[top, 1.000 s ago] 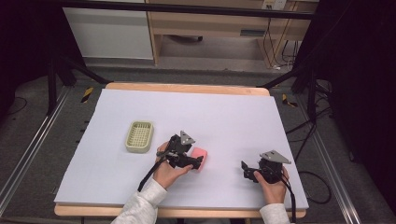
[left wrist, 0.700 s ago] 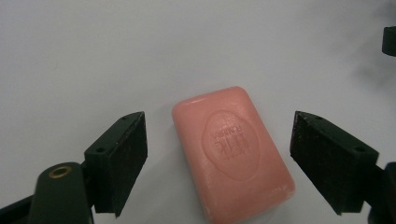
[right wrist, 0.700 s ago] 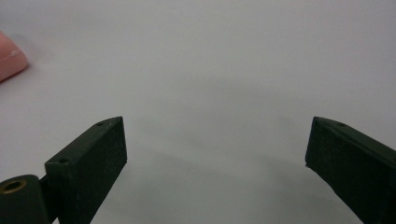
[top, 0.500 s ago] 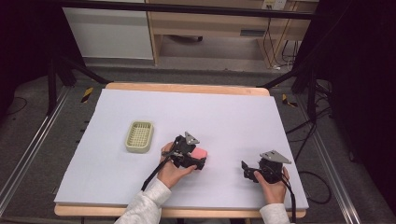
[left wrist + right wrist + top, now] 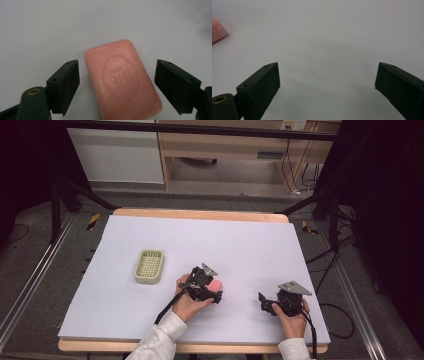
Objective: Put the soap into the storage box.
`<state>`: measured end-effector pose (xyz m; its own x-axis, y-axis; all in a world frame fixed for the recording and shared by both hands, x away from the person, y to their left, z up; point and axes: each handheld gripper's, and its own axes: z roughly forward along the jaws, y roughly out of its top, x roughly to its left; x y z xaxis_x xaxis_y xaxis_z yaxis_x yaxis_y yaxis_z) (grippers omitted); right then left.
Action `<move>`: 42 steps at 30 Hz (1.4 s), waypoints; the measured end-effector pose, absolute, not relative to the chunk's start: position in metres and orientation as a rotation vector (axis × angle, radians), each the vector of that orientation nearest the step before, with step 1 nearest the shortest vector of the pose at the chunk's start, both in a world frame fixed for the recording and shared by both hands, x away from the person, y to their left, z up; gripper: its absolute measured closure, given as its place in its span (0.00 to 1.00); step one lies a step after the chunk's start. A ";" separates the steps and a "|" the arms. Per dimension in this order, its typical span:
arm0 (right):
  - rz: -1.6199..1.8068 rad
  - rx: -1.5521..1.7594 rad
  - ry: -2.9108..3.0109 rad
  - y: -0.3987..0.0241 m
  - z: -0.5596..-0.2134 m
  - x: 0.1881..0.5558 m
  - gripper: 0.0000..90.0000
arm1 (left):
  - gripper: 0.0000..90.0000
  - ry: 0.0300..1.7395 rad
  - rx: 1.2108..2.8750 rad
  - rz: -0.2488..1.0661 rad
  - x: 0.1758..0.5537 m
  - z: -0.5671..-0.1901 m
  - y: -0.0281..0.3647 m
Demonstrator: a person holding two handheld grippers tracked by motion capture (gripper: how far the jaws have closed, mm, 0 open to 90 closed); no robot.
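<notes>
Two grippers stand low over the white worktop point(image 5: 240, 240). The left gripper point(image 5: 116, 85) has its jaws spread, just closing a little, around the pink soap bar point(image 5: 122, 80), with a gap on each side. The soap lies flat, right of the green soap dish point(image 5: 149, 266). The right gripper point(image 5: 327, 82) is released, holding nothing.

Lab: framed test table point(image 5: 150, 227), trailing cables point(image 5: 295, 167).

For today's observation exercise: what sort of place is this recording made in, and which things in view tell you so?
Probably a lab or workshop set up for recording handling tasks. A table with a plain white top stands inside a black metal frame, loose cables trail over the grey floor, and a person works with a hand-held gripper over a pink soap.
</notes>
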<state>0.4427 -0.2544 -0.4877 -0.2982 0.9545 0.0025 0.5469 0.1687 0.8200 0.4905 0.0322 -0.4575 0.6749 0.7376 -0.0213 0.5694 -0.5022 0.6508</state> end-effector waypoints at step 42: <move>1.013 1.427 1.917 -0.254 -0.487 0.442 0.08 | 0.41 1.084 2.300 0.266 0.493 -0.464 0.030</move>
<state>0.4423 -0.2544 -0.4872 -0.2937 0.9558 0.0144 0.5505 0.1569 0.8200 0.4935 0.0298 -0.4639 0.6503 0.7571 -0.0626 0.6421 -0.5038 0.5778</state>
